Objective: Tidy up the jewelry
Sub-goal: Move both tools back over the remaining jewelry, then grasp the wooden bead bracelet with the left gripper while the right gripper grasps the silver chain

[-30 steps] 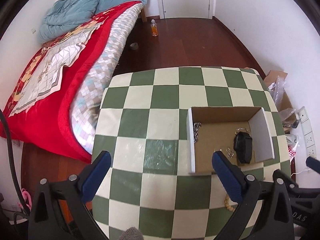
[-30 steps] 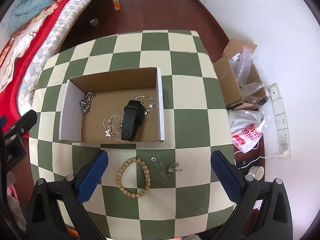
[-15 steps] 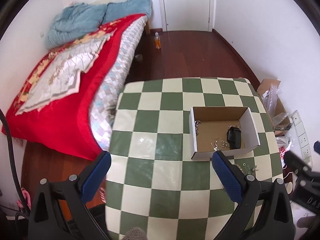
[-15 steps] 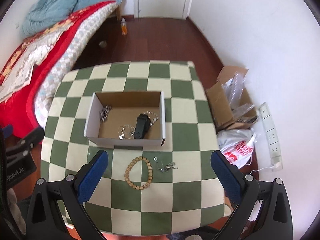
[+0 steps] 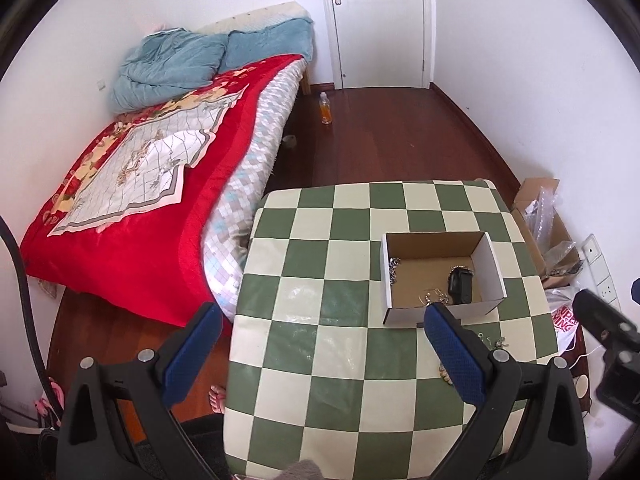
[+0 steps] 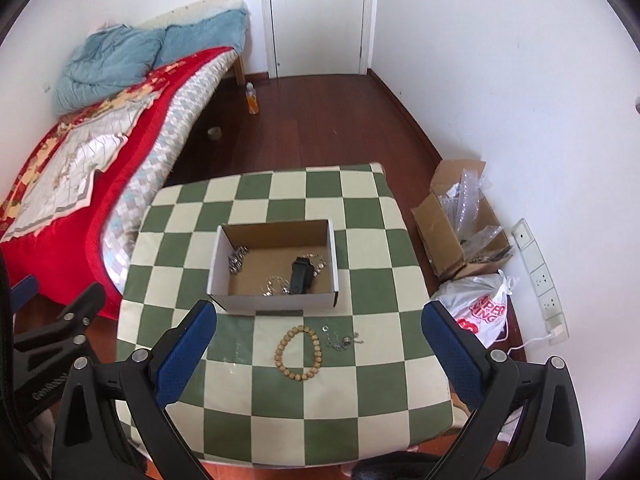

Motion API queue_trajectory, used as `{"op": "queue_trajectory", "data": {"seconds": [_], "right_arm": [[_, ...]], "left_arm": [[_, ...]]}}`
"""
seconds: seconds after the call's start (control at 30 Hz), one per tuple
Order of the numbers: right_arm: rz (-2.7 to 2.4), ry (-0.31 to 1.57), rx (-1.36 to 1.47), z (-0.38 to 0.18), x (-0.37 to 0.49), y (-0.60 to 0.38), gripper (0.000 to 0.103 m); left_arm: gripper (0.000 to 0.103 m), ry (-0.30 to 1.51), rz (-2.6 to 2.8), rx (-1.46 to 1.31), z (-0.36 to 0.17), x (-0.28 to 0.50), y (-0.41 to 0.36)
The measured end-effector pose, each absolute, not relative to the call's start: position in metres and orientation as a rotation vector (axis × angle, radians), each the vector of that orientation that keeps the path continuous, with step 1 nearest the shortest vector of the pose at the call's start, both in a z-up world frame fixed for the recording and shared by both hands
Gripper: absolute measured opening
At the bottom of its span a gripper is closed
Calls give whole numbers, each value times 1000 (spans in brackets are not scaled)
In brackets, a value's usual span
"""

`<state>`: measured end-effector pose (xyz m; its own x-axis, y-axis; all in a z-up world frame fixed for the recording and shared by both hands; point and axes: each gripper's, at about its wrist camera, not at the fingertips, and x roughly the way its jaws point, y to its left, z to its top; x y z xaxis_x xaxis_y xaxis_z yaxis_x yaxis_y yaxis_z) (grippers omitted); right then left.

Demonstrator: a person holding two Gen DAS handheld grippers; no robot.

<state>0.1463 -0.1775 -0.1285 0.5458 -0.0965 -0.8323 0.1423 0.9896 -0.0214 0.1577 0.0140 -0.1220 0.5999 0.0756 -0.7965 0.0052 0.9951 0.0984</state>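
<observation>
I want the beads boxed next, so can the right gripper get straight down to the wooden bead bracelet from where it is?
Probably yes. The right gripper is open and high above the table, and the wooden bead bracelet lies flat on the checkered cloth in front of the box, nothing over it. The silver chain beside it looks separate.

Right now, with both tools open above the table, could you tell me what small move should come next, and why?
Probably lower the right tool toward the wooden bead bracelet. It lies loose on the checkered table, outside the cardboard box that already holds a black watch, and sits between that tool's open fingers.
</observation>
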Motion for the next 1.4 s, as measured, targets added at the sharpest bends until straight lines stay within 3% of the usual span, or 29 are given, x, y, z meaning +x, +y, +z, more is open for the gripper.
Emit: {"op": "queue_trajectory", "data": {"seconds": [0.17,0.33,0.37,0.4,0.43,0.7,1.03,1.3,1.37,1.4], "right_arm": [[-182,1000,82,-146,148,-194,103],[-253,1100,128,-203,153,-232,99],[-257,1118,141,-215,153,-240,89],[-264,1142,152,-227,154,-247,71],[-272,1182,171,-245,155,-257,62],[-279,1307,265,-323,157,-291,61],[-271,1334,275,-345,166,-295,61],[-267,1341,291,-349,169,-297,61],[-269,1347,300,-352,170,-298,61],[-269,1348,306,-352,170,-299,61]], "left_arm": [[103,966,52,132,-154,164,0],[102,1081,-10,182,-211,171,-27],[102,1099,-28,187,-222,172,-32],[102,1126,-44,199,-236,172,-39],[102,1144,-55,203,-243,172,-44],[97,1282,-123,201,-302,178,-81],[91,1342,-134,176,-332,189,-104],[66,1362,-163,180,-343,186,-113],[42,1356,-199,158,-341,184,-113],[35,1353,-205,154,-339,183,-114]]}}
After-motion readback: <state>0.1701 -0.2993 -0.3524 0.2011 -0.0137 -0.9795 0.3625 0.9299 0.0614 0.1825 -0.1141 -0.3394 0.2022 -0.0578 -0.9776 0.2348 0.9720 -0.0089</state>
